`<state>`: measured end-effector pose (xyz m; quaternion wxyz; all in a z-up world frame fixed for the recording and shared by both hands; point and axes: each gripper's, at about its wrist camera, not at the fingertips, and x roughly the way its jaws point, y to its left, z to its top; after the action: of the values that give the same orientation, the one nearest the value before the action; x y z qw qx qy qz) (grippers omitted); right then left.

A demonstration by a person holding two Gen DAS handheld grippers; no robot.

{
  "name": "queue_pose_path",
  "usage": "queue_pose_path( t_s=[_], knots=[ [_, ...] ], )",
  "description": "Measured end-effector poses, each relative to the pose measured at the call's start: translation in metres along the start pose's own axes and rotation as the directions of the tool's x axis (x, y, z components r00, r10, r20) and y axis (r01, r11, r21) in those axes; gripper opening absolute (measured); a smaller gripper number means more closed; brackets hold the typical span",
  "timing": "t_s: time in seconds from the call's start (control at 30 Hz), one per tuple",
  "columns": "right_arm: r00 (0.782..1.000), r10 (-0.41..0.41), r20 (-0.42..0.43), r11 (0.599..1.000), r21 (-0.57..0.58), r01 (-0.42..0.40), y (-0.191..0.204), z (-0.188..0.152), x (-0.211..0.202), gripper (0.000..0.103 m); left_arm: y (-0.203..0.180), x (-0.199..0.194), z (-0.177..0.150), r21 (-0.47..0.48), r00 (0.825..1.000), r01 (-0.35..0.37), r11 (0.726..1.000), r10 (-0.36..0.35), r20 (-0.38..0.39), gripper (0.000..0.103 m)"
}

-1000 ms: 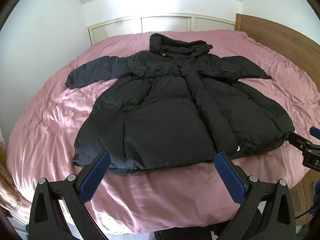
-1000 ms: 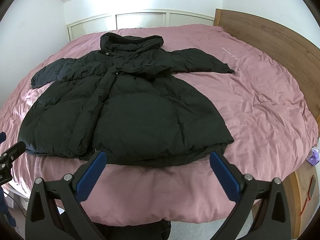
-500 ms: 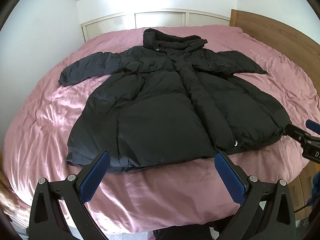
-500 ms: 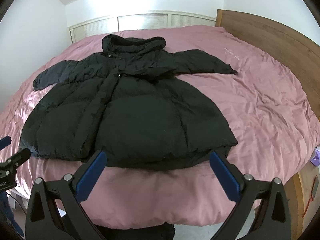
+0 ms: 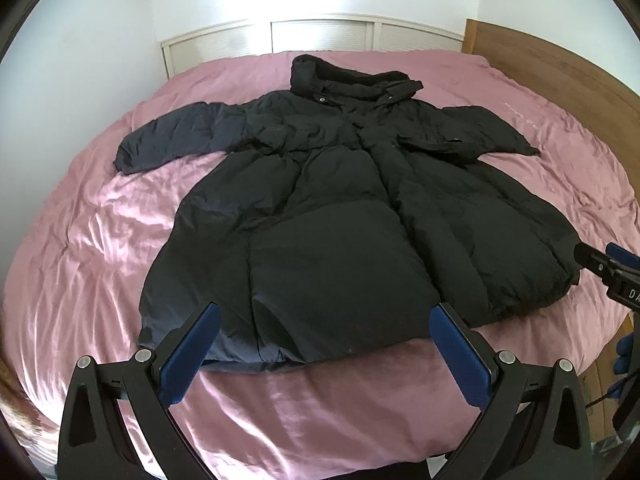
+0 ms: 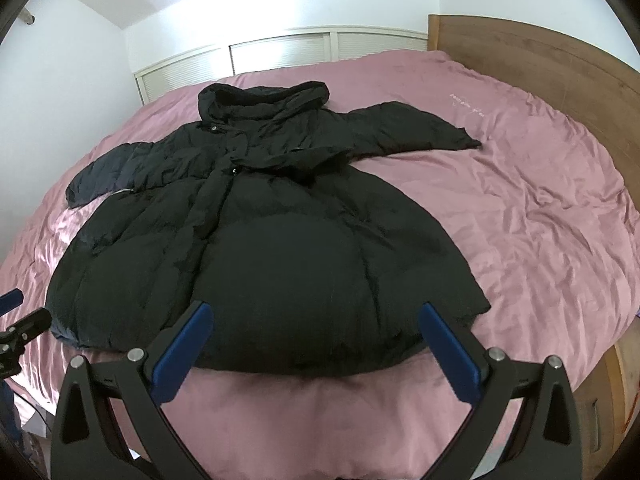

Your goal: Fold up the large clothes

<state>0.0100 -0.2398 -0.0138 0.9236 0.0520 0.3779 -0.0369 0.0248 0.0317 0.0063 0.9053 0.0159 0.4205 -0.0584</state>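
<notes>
A large black puffer coat [image 5: 336, 216] lies flat and face up on the pink bedspread [image 5: 92, 248], hood at the far end, both sleeves spread sideways, hem toward me. It also shows in the right wrist view [image 6: 272, 248]. My left gripper [image 5: 324, 344] is open and empty, hovering over the left part of the hem. My right gripper [image 6: 316, 340] is open and empty over the right part of the hem. The right gripper's tip shows at the right edge of the left wrist view [image 5: 608, 268].
A wooden headboard [image 6: 540, 64] runs along the right side of the bed. White louvred cupboard doors [image 5: 320, 36] and white walls stand behind the bed. The bed's near edge [image 6: 320, 432] is just below my grippers.
Both grippers have moved forward and closer to the coat's hem. The coat has not moved, and both grippers stay open.
</notes>
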Motion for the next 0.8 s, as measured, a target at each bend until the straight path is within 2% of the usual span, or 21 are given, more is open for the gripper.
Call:
queue_pose_path(
  t_s=[0.23,0.37,0.63,0.8],
  knots=[
    [0.999,0.016,-0.032,1.000,-0.007,-0.016,0.000,0.008,0.025,0.103,0.016,0.026,0.001,-0.058,0.997,0.029,0.998,-0.033,-0.067,0.102],
    [0.999,0.009,-0.036,1.000,-0.024,-0.010,0.003,0.019,0.040,0.103,0.027,0.034,0.007,-0.106,0.996,0.021,0.994,-0.029,-0.079,0.102],
    [0.999,0.025,-0.046,0.999,-0.020,-0.026,0.010,0.038,0.067,0.103,0.079,0.046,0.051,-0.277,1.000,0.019,0.961,-0.020,-0.003,0.102],
    [0.998,0.029,-0.048,1.000,-0.001,-0.029,0.011,0.048,0.082,0.103,0.100,0.054,0.073,-0.299,0.999,0.028,0.954,-0.019,0.034,0.102]
  ],
)
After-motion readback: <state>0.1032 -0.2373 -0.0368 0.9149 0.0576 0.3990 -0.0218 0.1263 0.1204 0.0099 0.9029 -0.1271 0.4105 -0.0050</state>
